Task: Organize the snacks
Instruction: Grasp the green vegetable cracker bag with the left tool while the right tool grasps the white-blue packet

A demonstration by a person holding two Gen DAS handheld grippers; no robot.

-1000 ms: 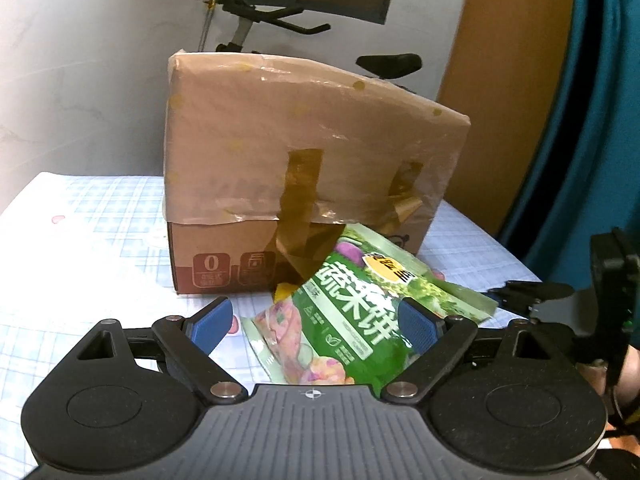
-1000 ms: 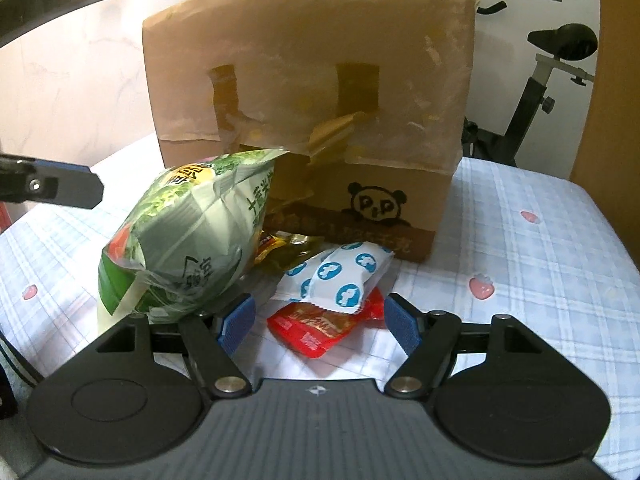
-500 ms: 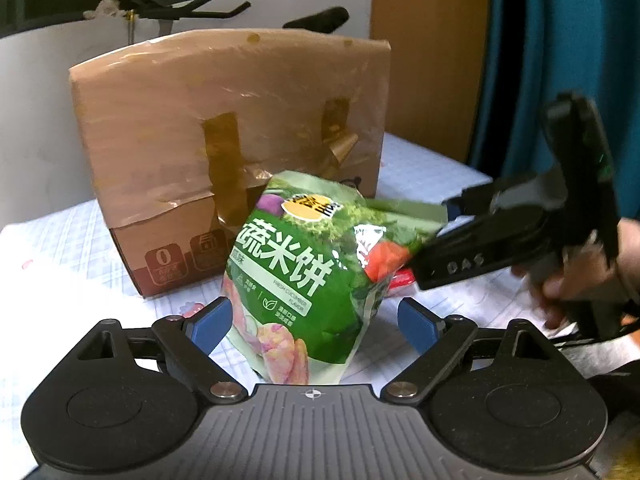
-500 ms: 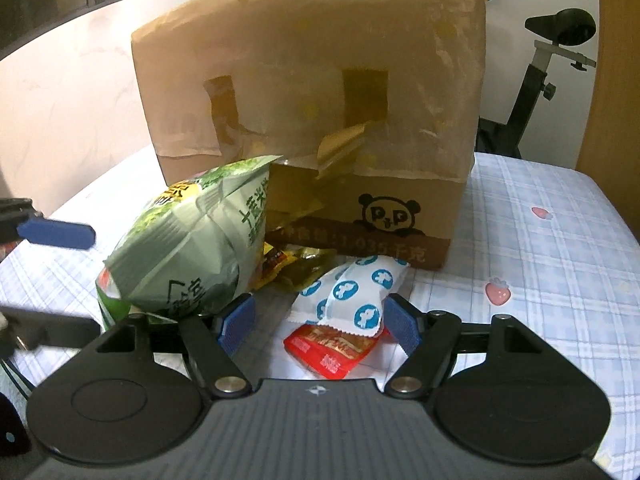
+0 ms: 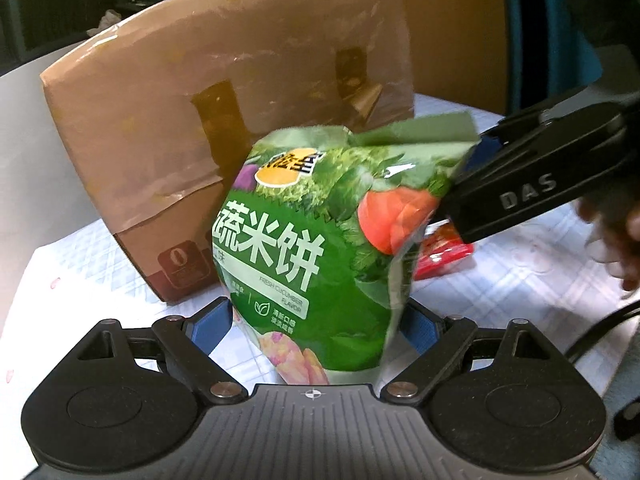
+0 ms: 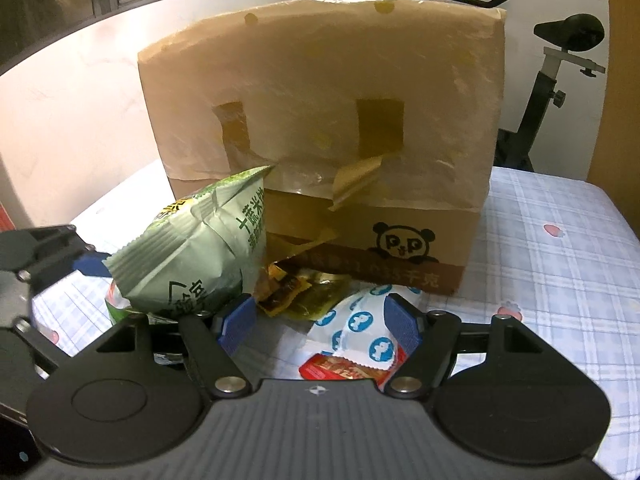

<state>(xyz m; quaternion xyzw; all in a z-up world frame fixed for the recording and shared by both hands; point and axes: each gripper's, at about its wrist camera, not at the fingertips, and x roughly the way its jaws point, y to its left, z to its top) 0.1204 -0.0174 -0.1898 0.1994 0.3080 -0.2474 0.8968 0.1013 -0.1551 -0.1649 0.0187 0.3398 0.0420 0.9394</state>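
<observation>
Two tools work over the checked desk (image 6: 560, 248). The left tool (image 5: 320, 326) has its blue pads spread on either side of the green rice-cracker bag (image 5: 320, 240), close against it but not visibly pinching. The bag stands upright in front of the taped cardboard box (image 5: 224, 120). The right tool (image 6: 320, 322) is spread wide, and its left pad rests by the bag's upper corner. A white-and-blue packet (image 6: 360, 320), a red packet (image 6: 340, 368) and a brownish wrapper (image 6: 288, 292) lie at the box's foot. I judge the bag is being collected first. Next, the left tool should squeeze firmly, then lift it toward the box.
</observation>
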